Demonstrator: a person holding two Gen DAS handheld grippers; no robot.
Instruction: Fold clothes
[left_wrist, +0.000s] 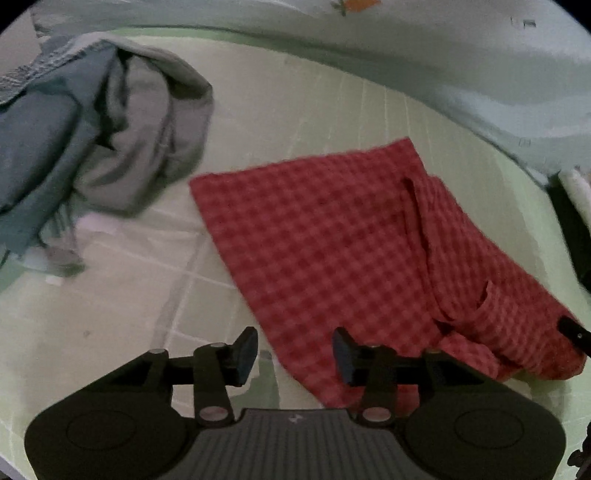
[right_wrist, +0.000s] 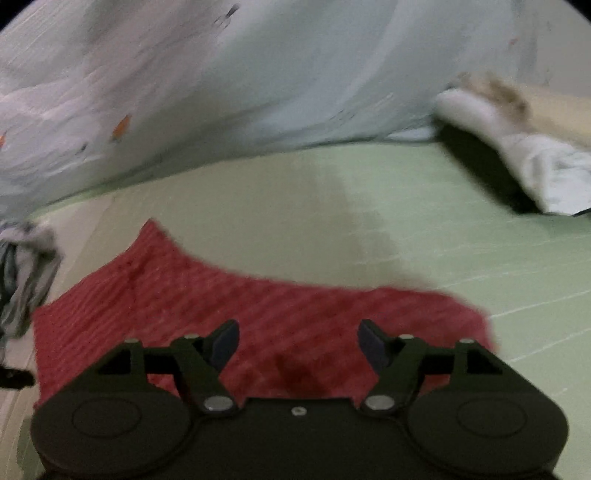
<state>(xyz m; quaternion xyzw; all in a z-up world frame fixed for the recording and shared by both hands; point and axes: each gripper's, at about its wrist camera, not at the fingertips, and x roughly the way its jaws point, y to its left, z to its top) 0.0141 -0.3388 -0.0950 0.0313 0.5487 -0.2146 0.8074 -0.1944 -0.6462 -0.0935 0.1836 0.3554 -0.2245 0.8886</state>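
Red checked cloth: I see the red checked cloth (left_wrist: 332, 236) spread mostly flat across the middle and right of the left wrist frame, with a loose fold bunched along its right side. In the right wrist frame it (right_wrist: 258, 306) fills the lower middle, blurred.

Left gripper: my left gripper (left_wrist: 294, 352) sits at the bottom centre of its frame, fingers apart and holding nothing. Its right fingertip lies over the cloth's near edge, its left one over bare sheet. I cannot tell whether either touches.

Right gripper: my right gripper (right_wrist: 298, 343) is at the bottom centre of its own frame, fingers spread wide and empty, with the cloth showing between them. A black tip of it (left_wrist: 574, 332) shows at the right edge of the left wrist frame, against the bunched fold.

Bed sheet: a pale green sheet (left_wrist: 295, 110) with thin white lines lies under the cloth.

Clothes pile: a crumpled grey and blue heap (left_wrist: 103, 136) fills the upper left of the left wrist frame, apart from the cloth.

Blanket: a pale blue printed blanket (right_wrist: 240, 81) runs across the top of the right wrist frame.

White bundle: a rumpled white fabric (right_wrist: 524, 147) lies at upper right there.
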